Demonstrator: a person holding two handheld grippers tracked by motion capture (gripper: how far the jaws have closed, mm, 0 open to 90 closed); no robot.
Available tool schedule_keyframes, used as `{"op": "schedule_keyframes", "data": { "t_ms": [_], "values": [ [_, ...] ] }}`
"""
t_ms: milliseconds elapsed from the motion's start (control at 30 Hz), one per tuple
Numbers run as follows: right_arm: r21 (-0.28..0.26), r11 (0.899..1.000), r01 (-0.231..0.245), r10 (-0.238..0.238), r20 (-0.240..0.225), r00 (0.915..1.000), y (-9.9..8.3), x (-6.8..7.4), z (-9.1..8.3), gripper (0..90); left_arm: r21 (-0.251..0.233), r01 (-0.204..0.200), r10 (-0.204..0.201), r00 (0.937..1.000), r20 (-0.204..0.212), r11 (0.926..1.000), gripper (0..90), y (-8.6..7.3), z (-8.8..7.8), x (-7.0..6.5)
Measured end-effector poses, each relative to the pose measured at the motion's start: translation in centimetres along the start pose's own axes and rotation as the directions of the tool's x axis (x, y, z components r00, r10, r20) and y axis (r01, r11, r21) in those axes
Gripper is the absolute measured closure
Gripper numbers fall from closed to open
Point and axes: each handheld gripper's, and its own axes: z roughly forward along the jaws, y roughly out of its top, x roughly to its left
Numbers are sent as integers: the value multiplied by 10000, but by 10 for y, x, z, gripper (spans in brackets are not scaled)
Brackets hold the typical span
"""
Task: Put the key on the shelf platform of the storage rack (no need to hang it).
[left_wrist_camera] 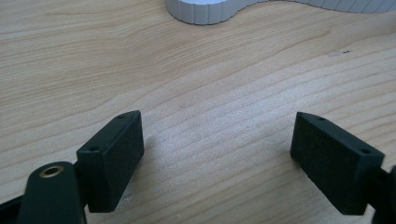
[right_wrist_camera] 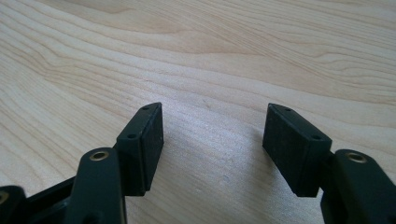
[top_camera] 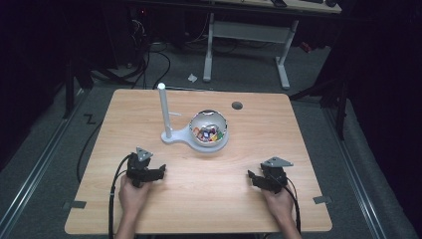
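Observation:
A white stand (top_camera: 171, 137) with an upright pole (top_camera: 163, 109) sits at the middle back of the wooden table (top_camera: 209, 199). Its base carries a bowl (top_camera: 209, 128) with several small colourful pieces inside. My left gripper (top_camera: 159, 173) rests low over the table at the front left, pointing right and a little toward the stand. In the left gripper view it (left_wrist_camera: 217, 140) stands open over bare wood, with the ribbed edge of the white base (left_wrist_camera: 201, 11) just ahead. At the front right, my right gripper (top_camera: 253, 177) points left; in its own view it (right_wrist_camera: 215, 135) is open with nothing between the pads.
A small grey round cap (top_camera: 237, 105) is set in the tabletop behind the bowl. Beyond the table stand another desk's white legs (top_camera: 283, 64), and cables (top_camera: 149, 59) lie on the grey floor. A metal rail (top_camera: 348, 164) runs along the right.

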Motion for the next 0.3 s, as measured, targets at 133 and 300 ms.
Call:
{"op": "schedule_keyframes", "data": {
  "t_ms": [133,300],
  "values": [
    [3,10000,0,0,-20,10000,0,0,0,380,-3,11,-11,10000,-5,10000,177,0,0,0],
    [26,10000,-72,72,89,9999,0,0,0,364,1,18,-18,10000,-7,10000,177,0,0,0]
  ]
}}
